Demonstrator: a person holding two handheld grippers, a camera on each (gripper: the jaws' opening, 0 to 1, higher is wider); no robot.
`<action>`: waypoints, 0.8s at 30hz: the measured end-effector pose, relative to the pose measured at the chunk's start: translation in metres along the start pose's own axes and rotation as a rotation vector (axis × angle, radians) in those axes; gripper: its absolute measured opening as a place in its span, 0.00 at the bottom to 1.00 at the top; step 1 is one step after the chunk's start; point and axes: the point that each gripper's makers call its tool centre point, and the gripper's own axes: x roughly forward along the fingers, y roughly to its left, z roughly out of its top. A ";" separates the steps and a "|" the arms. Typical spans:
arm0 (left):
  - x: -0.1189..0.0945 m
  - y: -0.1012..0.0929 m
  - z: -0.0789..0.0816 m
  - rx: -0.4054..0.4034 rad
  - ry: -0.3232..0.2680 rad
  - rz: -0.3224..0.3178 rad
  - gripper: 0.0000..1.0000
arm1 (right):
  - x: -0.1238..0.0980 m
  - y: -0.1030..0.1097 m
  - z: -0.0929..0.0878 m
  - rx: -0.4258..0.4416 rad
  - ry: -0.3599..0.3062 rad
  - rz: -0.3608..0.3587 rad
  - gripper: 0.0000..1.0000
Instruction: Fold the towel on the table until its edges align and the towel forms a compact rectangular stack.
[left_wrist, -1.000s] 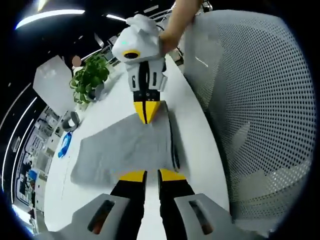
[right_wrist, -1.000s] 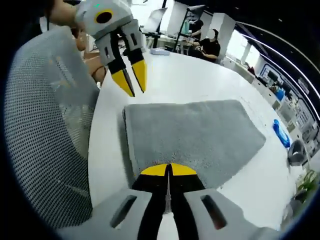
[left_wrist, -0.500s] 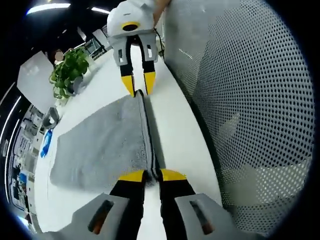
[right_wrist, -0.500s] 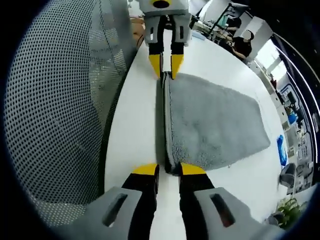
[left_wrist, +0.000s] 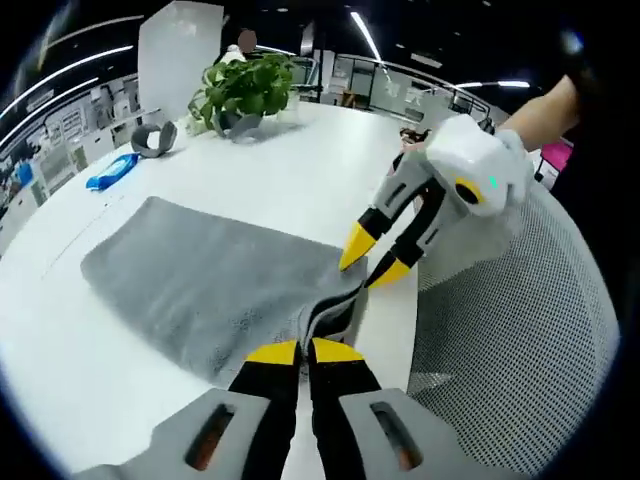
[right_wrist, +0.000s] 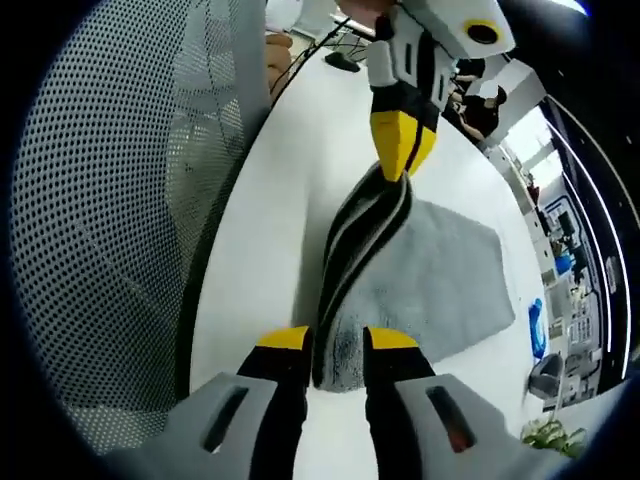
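In the left gripper view, the left tongs (left_wrist: 296, 351) rose from the near edge with their yellow tips pressed together on the near corner of the grey towel (left_wrist: 210, 283), pinching its folded edge. The towel lay spread over the white table (left_wrist: 90, 390), running off to the left, with its near right edge gathered into a raised ridge. Just beyond that ridge the right tongs (left_wrist: 374, 257) came in from the right, held by a person's hand (left_wrist: 545, 110), their tips slightly spread and touching the towel's edge; whether they gripped it could not be told here. A mesh chair back (left_wrist: 510, 340) stood to the right of the table. At the far side of the table were a potted plant (left_wrist: 245, 90), a grey tape roll (left_wrist: 153, 140) and a blue object (left_wrist: 117, 170). In the right gripper view, the right tongs (right_wrist: 336, 341) were spread, their yellow tips on either side of the towel's (right_wrist: 440, 265) near corner, with the fabric between them. The folded edge of the towel rose as a ridge toward the left tongs (right_wrist: 400, 160), which were closed on it at the far end and lifting it off the table (right_wrist: 270, 220). The mesh chair back (right_wrist: 110, 200) lay to the left.
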 end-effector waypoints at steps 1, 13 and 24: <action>0.000 0.001 0.000 -0.022 -0.001 -0.002 0.02 | 0.001 0.001 -0.001 -0.013 0.005 0.001 0.18; -0.017 0.020 -0.001 -0.336 -0.116 -0.022 0.03 | 0.006 -0.002 -0.012 0.081 0.006 0.003 0.08; -0.022 0.038 -0.025 -0.032 -0.126 0.198 0.20 | -0.014 -0.045 0.005 0.804 -0.202 0.158 0.01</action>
